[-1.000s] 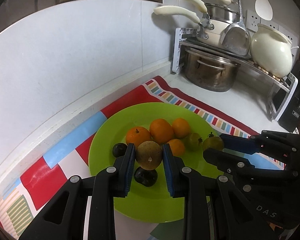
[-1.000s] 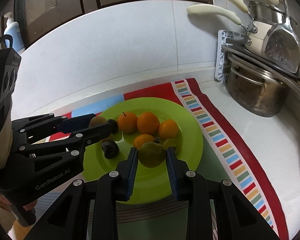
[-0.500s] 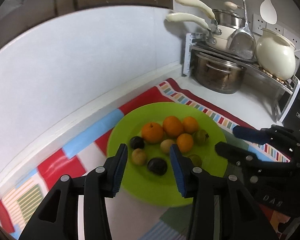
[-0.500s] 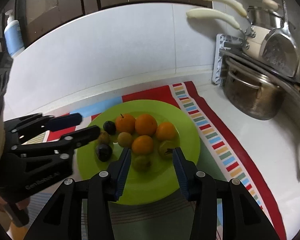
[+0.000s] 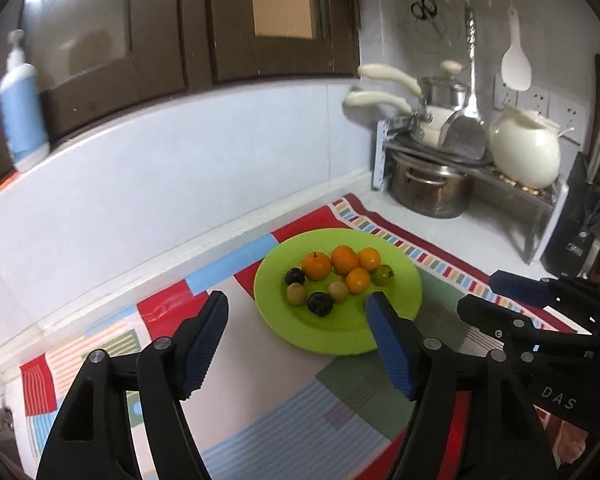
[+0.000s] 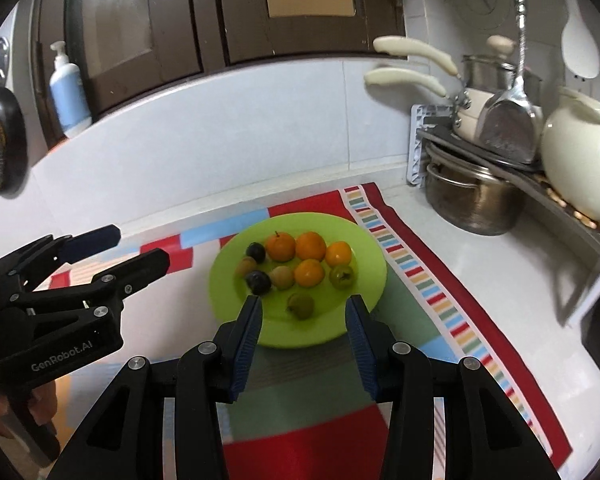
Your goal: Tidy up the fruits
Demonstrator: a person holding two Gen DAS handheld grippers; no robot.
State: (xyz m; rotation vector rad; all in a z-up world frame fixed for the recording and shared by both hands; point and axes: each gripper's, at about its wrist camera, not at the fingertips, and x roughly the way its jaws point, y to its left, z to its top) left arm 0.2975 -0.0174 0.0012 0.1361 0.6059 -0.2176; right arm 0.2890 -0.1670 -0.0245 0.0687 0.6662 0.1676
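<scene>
Left wrist view: left gripper (image 5: 296, 322) spread wide, empty, hovering short of the green plate (image 5: 404, 308), where the fruits (image 5: 336, 274) sit clustered on the striped mat (image 5: 260, 412). Right gripper (image 6: 302, 322) likewise wide, holding nothing, framing a green fruit (image 6: 301, 305). Sorting looks finished; next likely checking for strays.

The left gripper (image 5: 296, 316) hangs above the striped mat (image 5: 260, 412), jaws spread wide and empty. Beyond it, a green plate (image 5: 340, 336) holds four oranges (image 5: 344, 259), two dark plums (image 5: 320, 303) and small greenish fruits (image 5: 296, 294). The right gripper (image 5: 496, 292) shows at right, jaws parted. A steel pot (image 5: 428, 188) stands far right on the counter (image 5: 484, 236).
</scene>
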